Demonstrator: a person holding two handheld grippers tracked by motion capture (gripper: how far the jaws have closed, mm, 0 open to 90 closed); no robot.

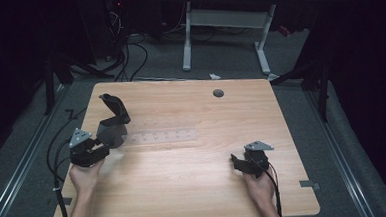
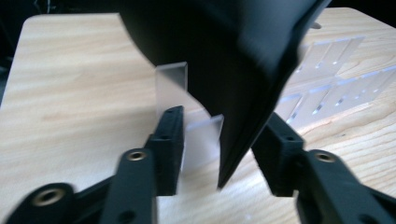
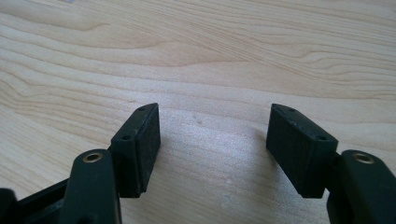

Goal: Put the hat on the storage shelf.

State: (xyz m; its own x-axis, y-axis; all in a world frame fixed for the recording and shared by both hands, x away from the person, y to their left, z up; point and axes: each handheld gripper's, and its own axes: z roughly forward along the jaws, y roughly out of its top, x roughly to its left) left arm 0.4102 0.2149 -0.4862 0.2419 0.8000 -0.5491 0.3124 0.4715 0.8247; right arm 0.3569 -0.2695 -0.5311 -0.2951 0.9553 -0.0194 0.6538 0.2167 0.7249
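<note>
Two tongs: held over desk (image 1: pixel 195 188).
Left tongs (image 2: pixel 219 144): clenched around black tool (image 1: pixel 113 125), steadied above clear tray (image 1: pixel 162 137).
Right tongs (image 3: pixel 215 149): released, idle.

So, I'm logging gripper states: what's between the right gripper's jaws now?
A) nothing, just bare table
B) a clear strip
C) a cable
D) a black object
A: in the right gripper view the right gripper has its jaws apart over bare wooden table, nothing between them.
</note>
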